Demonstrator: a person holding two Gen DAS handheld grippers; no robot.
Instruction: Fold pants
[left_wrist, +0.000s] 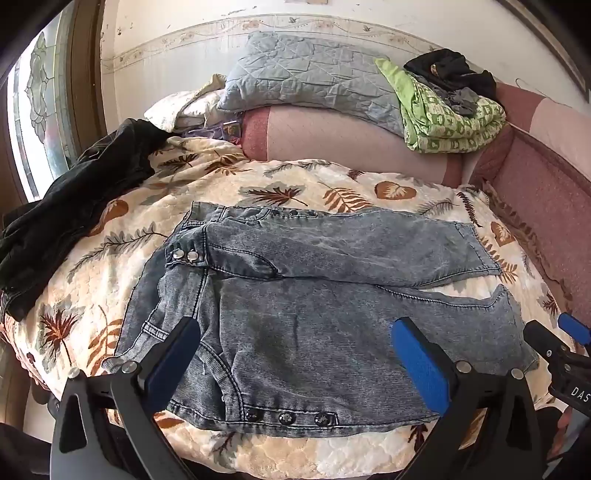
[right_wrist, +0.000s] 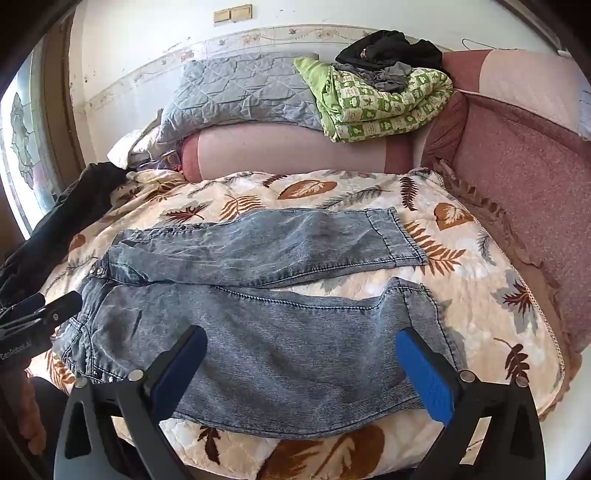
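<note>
Left gripper (left_wrist: 295, 354) hangs with jaws spread wide over the waist end of the acid-wash jeans (left_wrist: 325, 295), which lie flat on the leaf-print bedspread (left_wrist: 92, 295), waistband to the left, legs running right. Right gripper (right_wrist: 301, 363), jaws apart and empty too, hovers above the near leg, so the fold looks not yet begun; next up, likely both clamping the near edge to bring that leg over the far one

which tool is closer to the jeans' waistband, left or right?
Left. The left tool hangs open over the waist end of the jeans, just beside the waistband. The right tool hangs open further along the near leg, toward the hem.
</note>
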